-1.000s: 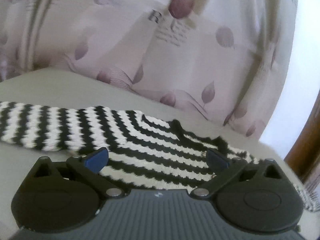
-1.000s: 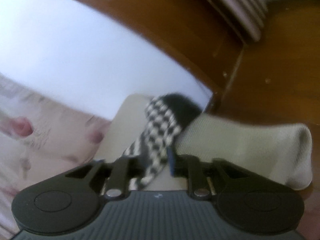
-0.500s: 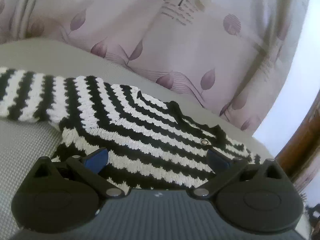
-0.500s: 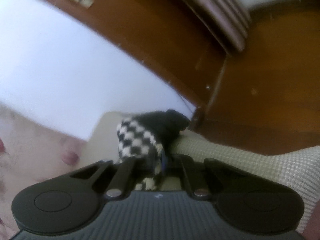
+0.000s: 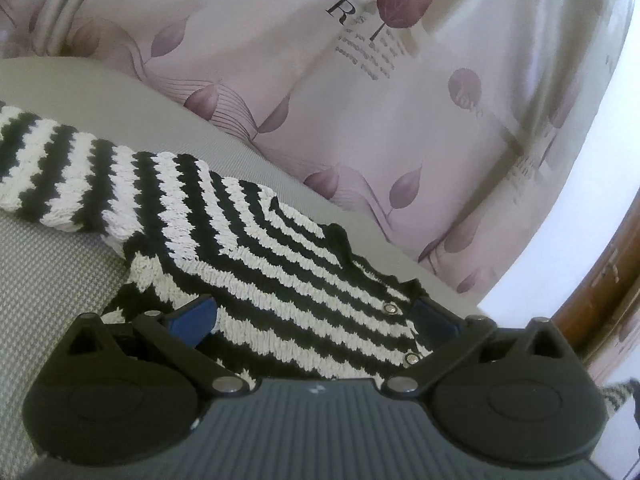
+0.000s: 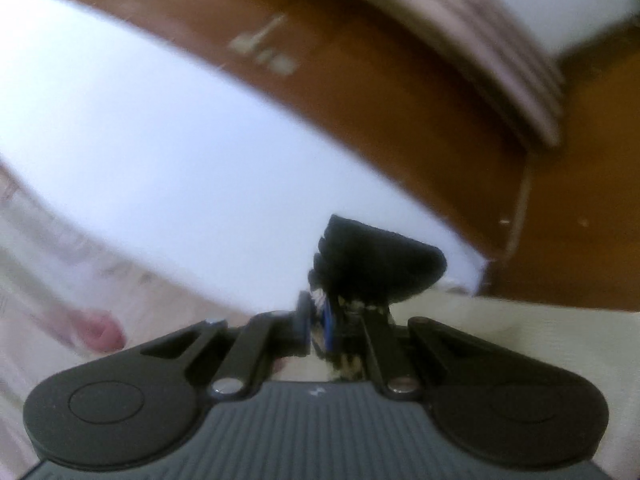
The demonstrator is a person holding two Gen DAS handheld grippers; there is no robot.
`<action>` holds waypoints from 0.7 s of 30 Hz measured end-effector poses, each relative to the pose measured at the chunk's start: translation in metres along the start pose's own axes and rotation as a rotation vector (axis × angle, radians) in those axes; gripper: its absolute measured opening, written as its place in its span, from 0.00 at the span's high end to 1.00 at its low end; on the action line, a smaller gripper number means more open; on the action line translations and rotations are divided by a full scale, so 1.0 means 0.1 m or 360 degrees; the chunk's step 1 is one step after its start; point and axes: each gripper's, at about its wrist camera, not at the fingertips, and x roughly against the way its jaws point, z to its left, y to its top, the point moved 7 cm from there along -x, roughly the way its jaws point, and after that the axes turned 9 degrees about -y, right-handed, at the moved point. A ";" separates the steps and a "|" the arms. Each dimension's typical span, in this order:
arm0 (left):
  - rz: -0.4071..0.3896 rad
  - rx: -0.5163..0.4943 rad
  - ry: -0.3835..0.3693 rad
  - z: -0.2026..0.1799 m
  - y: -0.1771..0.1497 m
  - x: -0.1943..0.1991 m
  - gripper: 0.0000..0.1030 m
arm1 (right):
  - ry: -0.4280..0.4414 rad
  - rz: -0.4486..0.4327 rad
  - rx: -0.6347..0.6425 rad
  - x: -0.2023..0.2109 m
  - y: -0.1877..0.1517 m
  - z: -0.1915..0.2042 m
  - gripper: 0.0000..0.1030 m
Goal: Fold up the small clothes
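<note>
A small black-and-white striped knit sweater [image 5: 248,240] lies flat on a grey woven mattress [image 5: 48,264], one sleeve stretched out to the left. Two metal snaps show on its near right edge. My left gripper [image 5: 314,314] hovers low over the sweater's body, wide open, blue pads apart with nothing between them. In the right wrist view my right gripper [image 6: 318,314] is shut on the sweater's dark cuffed sleeve end [image 6: 380,264], which sticks up past the fingertips, lifted off the bed. That view is blurred.
A pink leaf-printed curtain [image 5: 360,100] hangs just behind the bed. A white wall [image 6: 200,140] and a brown wooden door or wardrobe [image 6: 440,120] stand to the right. The mattress edge [image 6: 540,328] shows at lower right.
My right gripper closed on the sleeve end and rose with it. The left gripper sank closer over the sweater's body and rolled a little, staying open.
</note>
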 end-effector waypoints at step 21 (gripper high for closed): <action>-0.0206 0.0191 0.0077 0.18 0.12 0.23 0.00 | 0.0605 0.0897 0.0383 -0.75 -3.82 2.65 0.95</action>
